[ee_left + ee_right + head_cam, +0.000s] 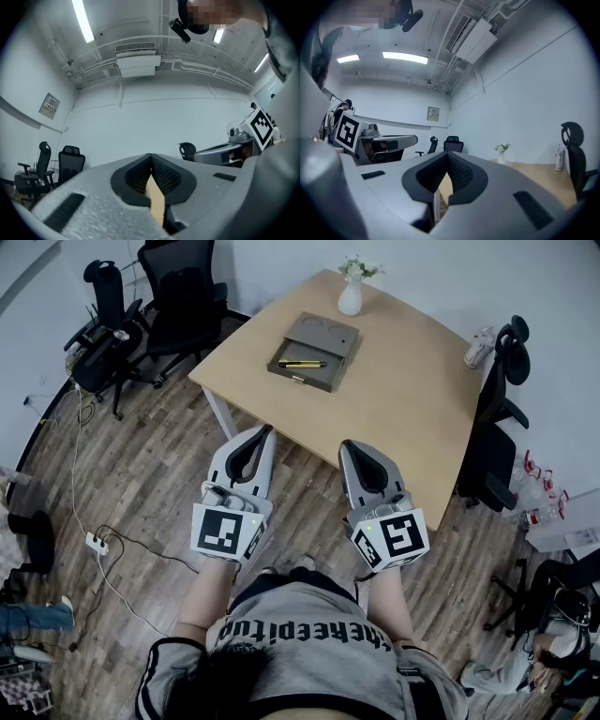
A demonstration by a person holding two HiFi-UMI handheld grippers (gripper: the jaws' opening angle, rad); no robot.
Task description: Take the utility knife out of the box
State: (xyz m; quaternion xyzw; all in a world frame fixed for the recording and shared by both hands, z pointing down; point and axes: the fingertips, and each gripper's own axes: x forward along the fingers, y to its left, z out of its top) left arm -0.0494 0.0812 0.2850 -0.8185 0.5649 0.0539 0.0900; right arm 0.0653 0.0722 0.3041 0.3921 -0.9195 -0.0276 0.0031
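In the head view an open grey-brown box (312, 352) rests on the wooden table (394, 399), well ahead of me. Inside it lies a yellow-and-black utility knife (302, 364). My left gripper (267, 430) and right gripper (345, 445) hover side by side over the floor, short of the table's near edge. Both are shut with nothing between the jaws. In the left gripper view the left gripper (150, 156) has its tips together, and the right gripper (446, 155) shows the same in its own view. The box and knife are hidden in both gripper views.
A white vase with flowers (351, 292) stands at the table's far corner. Black office chairs (183, 296) stand to the left, another chair (497, 418) to the right. A power strip with cable (96, 543) lies on the wooden floor at left.
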